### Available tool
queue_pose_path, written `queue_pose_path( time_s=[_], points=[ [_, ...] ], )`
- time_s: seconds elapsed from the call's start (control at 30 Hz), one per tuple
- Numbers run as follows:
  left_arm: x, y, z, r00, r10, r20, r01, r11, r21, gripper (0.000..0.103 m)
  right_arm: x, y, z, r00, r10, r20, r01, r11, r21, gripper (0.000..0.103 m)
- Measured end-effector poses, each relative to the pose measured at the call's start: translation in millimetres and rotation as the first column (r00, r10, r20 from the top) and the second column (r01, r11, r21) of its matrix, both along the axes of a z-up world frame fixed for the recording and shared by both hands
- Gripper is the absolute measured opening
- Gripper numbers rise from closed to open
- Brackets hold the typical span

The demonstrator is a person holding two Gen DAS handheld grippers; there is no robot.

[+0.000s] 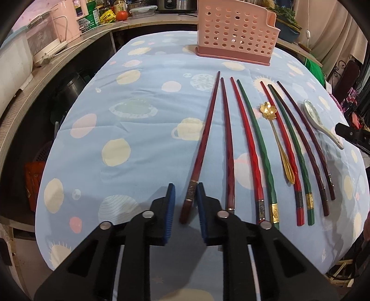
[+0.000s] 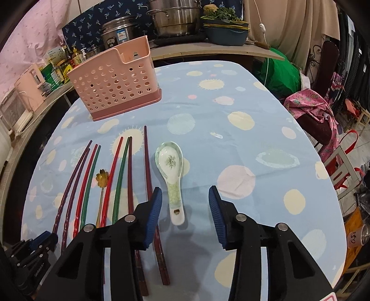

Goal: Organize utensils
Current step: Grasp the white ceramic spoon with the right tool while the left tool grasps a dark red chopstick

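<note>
Several chopsticks, dark red, red and green, lie side by side on the blue spotted tablecloth (image 1: pixel 138 139). My left gripper (image 1: pixel 186 185) stands open around the butt end of the leftmost dark red chopstick (image 1: pixel 205 136), with a gap still showing on its left side. A gold flower spoon (image 1: pixel 268 108) lies among the chopsticks. My right gripper (image 2: pixel 185 188) is open, straddling the handle of the white ceramic spoon (image 2: pixel 170 162) without touching it. The pink perforated utensil holder (image 1: pixel 235 34) (image 2: pixel 115 88) stands upright at the far side of the table.
A counter behind the table carries a pink appliance (image 1: pixel 67 25), steel pots (image 2: pixel 175 20) and a blue tub (image 2: pixel 226 32). A chair draped with pink cloth (image 2: pixel 309 104) stands at the table's right edge. The left gripper's body (image 2: pixel 30 250) shows at the bottom left of the right wrist view.
</note>
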State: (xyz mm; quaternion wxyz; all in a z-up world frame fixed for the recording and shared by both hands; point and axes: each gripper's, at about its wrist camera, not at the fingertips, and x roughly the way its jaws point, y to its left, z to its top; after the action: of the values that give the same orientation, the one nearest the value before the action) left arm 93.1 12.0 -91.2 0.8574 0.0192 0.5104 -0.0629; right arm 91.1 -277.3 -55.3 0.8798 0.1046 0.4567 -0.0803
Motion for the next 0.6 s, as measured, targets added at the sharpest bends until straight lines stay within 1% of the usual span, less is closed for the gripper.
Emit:
queue_pose_path(
  time_s=[0.07,0.13,0.23,0.53,0.6],
  points=[
    [1,0,0,1.000,-0.001,0.000,0.001,1.000,-0.002,0.013,7,-2,-6,1.000,0.002,-0.011,-0.002,1.000,0.022,0.031],
    [1,0,0,1.000,-0.002,-0.001,0.002,1.000,-0.001,0.013,12,-3,-14,1.000,0.005,-0.030,-0.004,1.000,0.030,0.024],
    [1,0,0,1.000,-0.003,-0.001,0.003,1.000,0.000,0.013,14,-3,-24,0.998,0.013,-0.059,-0.010,0.999,0.051,0.018],
    [0,0,-1,1.000,-0.005,0.006,0.005,1.000,-0.007,0.013,8,6,-31,0.997,0.043,-0.068,-0.038,0.997,0.072,0.017],
    [0,0,-1,1.000,-0.005,0.010,0.005,1.000,-0.008,0.013,5,9,-32,0.997,0.045,-0.060,-0.042,0.998,0.053,0.017]
  ],
)
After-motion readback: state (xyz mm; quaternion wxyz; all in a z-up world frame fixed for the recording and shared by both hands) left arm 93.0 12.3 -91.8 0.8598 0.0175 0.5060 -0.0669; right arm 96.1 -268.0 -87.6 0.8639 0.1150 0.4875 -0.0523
